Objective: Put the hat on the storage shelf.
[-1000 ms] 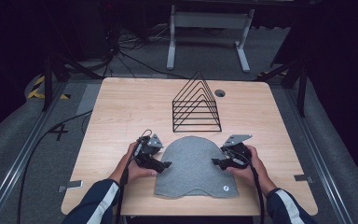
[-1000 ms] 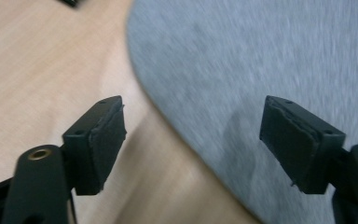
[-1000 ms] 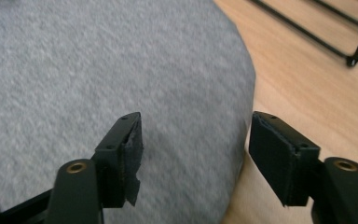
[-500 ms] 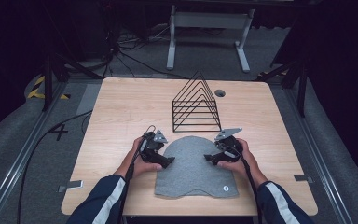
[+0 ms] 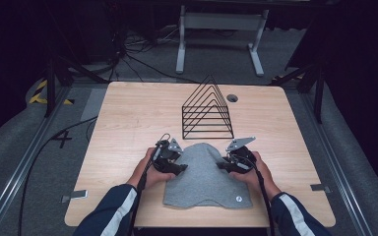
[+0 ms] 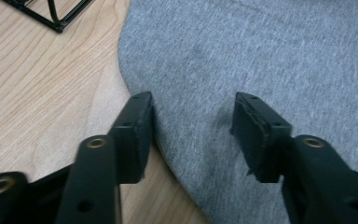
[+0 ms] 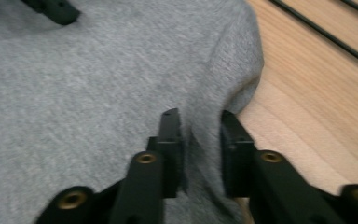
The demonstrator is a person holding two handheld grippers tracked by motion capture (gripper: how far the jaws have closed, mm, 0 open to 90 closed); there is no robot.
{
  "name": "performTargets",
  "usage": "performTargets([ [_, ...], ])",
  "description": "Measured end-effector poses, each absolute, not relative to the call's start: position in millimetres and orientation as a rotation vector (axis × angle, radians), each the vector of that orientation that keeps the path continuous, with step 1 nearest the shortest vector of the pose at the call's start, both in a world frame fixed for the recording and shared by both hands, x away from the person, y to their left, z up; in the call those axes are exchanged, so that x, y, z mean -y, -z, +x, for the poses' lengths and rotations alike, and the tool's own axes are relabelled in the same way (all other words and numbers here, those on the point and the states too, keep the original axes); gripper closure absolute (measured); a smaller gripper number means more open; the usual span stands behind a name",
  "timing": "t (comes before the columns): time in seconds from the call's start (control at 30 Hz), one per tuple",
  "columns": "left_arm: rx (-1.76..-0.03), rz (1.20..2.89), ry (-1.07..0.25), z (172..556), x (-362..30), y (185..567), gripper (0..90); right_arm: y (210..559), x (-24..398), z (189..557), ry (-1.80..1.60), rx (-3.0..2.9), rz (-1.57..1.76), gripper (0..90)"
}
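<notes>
High view: grey beanie flat on the wooden tabletop, near its front edge, between two hands. Left gripper at the beanie's left edge, right gripper at its right edge. Black wire rack just behind the beanie, apart from it. Small round tag near the beanie's lower right corner. Jaw spacing too small to read here.

Left gripper view: jaws apart, having just been closing; one on bare wood just beside the curved edge of the beanie, the other resting on the fabric. Edge of cloth between them, pads not pressing on it. Corner of the wire rack at top left.

Right gripper view: jaws narrow, just closed further, with a raised fold of the beanie pinched between the pads near its right edge. Tip of the left gripper at top left, on the far side of the cloth. Rack wires across the wood at top right.
</notes>
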State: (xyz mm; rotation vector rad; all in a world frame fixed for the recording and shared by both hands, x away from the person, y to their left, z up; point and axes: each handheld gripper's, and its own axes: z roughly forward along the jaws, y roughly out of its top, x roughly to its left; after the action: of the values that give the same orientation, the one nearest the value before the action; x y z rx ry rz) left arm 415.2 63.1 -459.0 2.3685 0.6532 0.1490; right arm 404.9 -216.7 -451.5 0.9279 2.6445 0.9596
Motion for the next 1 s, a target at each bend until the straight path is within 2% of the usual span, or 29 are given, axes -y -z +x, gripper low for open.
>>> performTargets([
  [0.1,-0.622,2.379,-0.111,418.2,-61.8,457.9,71.0,450.9,217.4,403.8,-0.954,-2.650,0.914,83.1],
  [0.23,-0.571,2.397,-0.132,418.0,-56.8,455.8,82.0,447.4,221.6,401.2,-0.940,-2.640,0.891,84.0],
  [0.5,-0.495,2.331,-0.191,408.7,-58.2,426.0,84.3,418.3,237.0,391.3,-1.041,-2.568,0.826,84.6],
  [0.8,-0.386,2.278,-0.304,414.3,-51.1,363.9,84.6,367.8,253.4,383.7,-1.143,-2.441,0.756,85.0],
  [1.0,-0.366,2.237,-0.359,415.9,-46.9,342.9,84.7,333.0,259.5,386.0,-1.157,-2.383,0.720,85.0],
])
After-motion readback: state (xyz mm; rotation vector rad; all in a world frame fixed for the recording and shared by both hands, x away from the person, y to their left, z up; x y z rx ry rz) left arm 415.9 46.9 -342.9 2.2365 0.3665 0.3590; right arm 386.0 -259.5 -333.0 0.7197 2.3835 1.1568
